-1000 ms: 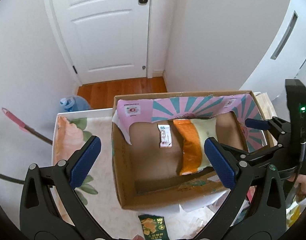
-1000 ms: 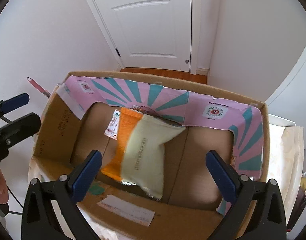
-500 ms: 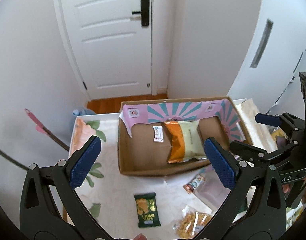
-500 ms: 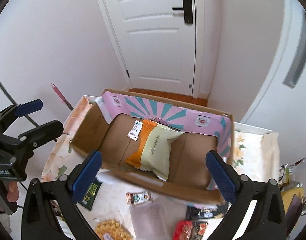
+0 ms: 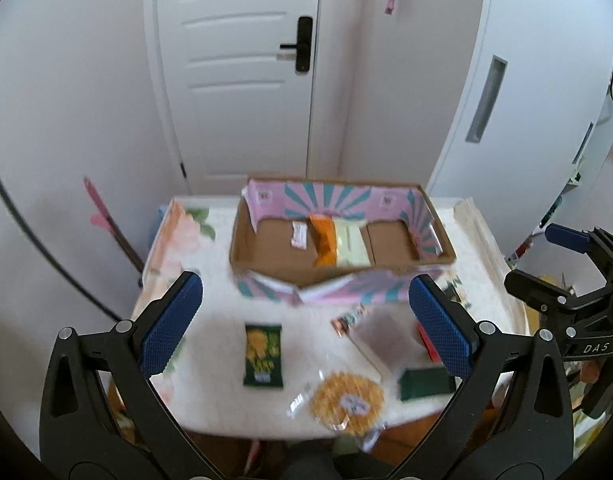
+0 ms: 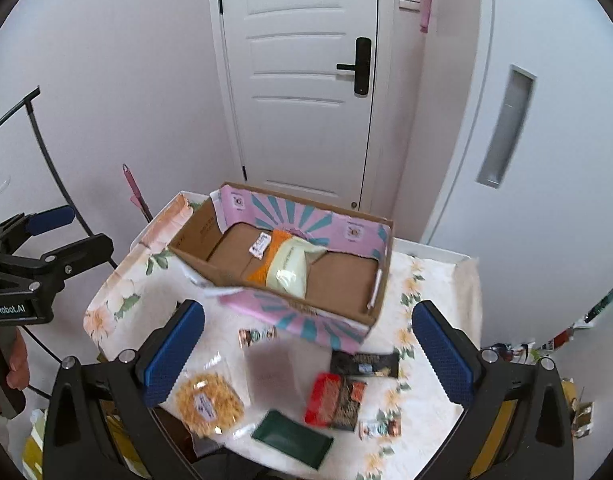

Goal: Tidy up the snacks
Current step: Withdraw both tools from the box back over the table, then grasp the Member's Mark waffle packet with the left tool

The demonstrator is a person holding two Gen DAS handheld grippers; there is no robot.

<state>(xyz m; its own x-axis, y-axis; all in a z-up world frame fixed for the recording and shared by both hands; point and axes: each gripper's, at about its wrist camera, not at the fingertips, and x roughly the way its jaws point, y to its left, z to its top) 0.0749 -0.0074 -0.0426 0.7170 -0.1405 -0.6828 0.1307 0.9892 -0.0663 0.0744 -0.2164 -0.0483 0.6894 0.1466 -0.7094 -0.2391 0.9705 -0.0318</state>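
Left hand-held gripper (image 5: 302, 320) wide open, holds nothing, above surface (image 5: 210, 288). Green snack packet (image 5: 263, 355) and round yellow snack (image 5: 347, 403) lie before cardboard box (image 5: 266, 270); orange-cream bag (image 5: 338, 241) inside. Right hand-held gripper (image 6: 308, 354) wide open, empty.

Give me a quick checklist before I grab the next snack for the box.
1. Left gripper open and holding nothing: ok.
2. Right gripper open and holding nothing: ok.
3. Room in the box: ok, only the orange and cream bag lies inside, with bare cardboard on both sides.
4. Snacks within view on the table: ok, the green packet, the round yellow snack and the red packet lie loose in front of the box.
5. Green packet free to lift: ok, nothing lies on it.
6. Sharp view for aiming: not ok, both pictures are blurred.
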